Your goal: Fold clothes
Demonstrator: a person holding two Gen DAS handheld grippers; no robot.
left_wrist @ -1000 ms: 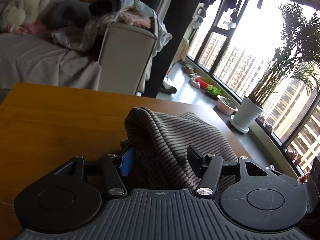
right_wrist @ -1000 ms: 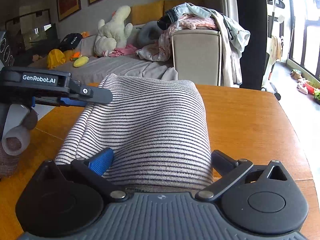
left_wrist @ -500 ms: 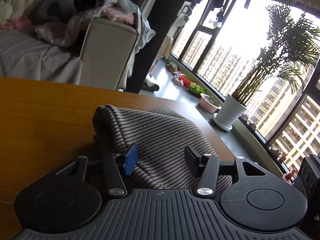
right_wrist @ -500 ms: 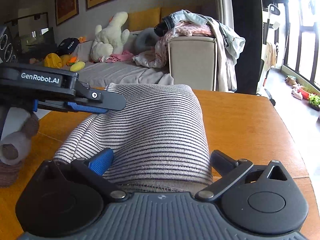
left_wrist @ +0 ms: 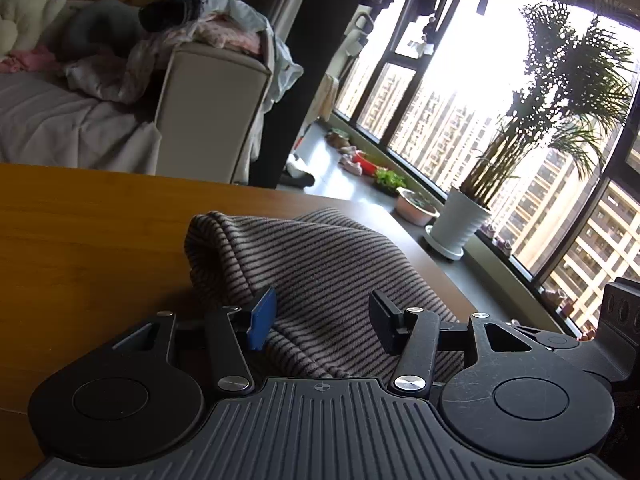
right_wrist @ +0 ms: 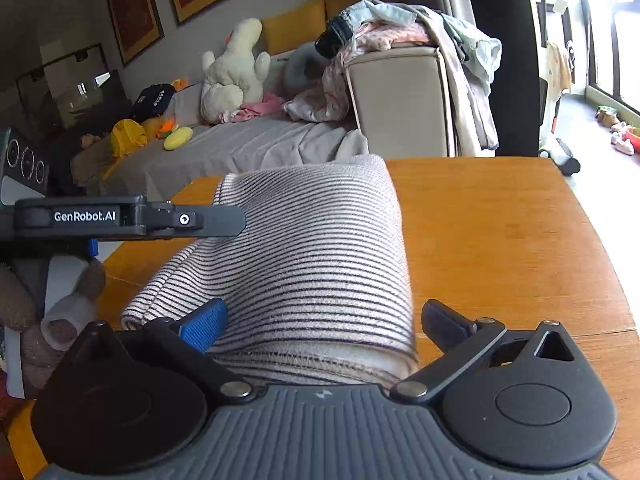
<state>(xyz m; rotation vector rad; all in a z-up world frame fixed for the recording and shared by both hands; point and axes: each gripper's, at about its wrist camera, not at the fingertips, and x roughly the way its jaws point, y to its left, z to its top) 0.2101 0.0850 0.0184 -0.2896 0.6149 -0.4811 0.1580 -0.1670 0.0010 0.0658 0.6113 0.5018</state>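
Since a second ago, my left gripper (left_wrist: 322,318) is easing back along the shirt (right_wrist: 312,256). Both grippers' jaws are standing wide, straddling it on the worktop (right_wrist: 500,232); my right gripper (right_wrist: 324,326) is gripping nothing.

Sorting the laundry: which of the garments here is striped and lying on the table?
The striped knit garment on the wooden table, between both open hand-held grippers. The other clothes are piled on the sofa arm behind.

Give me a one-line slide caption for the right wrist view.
Open right gripper straddles a folded striped garment on the wooden table, left gripper at its far side.
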